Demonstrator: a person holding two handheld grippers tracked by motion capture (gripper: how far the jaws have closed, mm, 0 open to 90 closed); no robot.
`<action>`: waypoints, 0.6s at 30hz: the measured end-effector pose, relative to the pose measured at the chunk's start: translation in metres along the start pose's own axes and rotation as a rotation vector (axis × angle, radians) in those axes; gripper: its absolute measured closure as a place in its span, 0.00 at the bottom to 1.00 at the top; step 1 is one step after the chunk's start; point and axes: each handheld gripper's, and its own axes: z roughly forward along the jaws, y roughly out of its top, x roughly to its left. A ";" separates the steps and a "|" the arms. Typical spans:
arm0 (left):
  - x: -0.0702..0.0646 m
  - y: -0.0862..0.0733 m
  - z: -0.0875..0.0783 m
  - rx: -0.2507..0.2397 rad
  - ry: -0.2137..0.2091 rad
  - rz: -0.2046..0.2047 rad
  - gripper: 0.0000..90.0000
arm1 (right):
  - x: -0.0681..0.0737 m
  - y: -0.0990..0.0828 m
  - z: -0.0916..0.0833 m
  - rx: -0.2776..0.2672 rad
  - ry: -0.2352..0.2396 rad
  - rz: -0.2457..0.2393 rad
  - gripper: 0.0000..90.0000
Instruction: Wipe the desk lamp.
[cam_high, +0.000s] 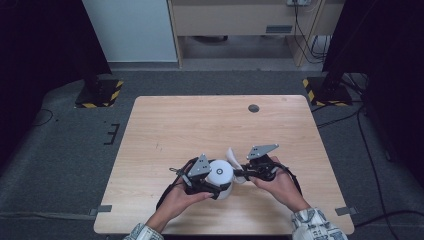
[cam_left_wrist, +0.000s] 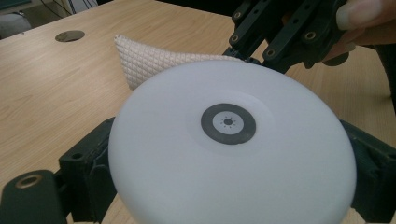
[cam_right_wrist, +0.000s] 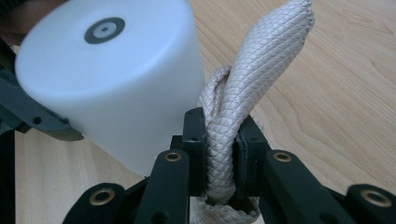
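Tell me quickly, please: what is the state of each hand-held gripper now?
Left hand-held gripper: closed on the white cylinder, jaws on both its sides.
Right hand-held gripper: closed on the folded beige quilted cloth.

Both sleeves carry a pale fabric with a dark printed pattern, cuffs ending at the wrists. The left gripper (cam_high: 216, 186) and right gripper (cam_high: 243, 174) are black, each topped by a grey three-cornered plate, black cables trailing near. Brass-ringed screw holes dot the black jaw links.
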 end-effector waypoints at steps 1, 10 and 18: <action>0.000 0.000 0.000 0.000 0.002 0.000 0.08 | 0.000 -0.001 0.001 0.001 -0.002 0.000 0.86; 0.001 0.000 0.000 0.000 0.005 0.000 0.08 | -0.001 -0.011 0.008 0.014 0.000 0.016 0.86; 0.001 0.000 0.000 -0.002 0.005 -0.001 0.08 | 0.010 -0.010 -0.015 -0.052 -0.003 0.003 0.86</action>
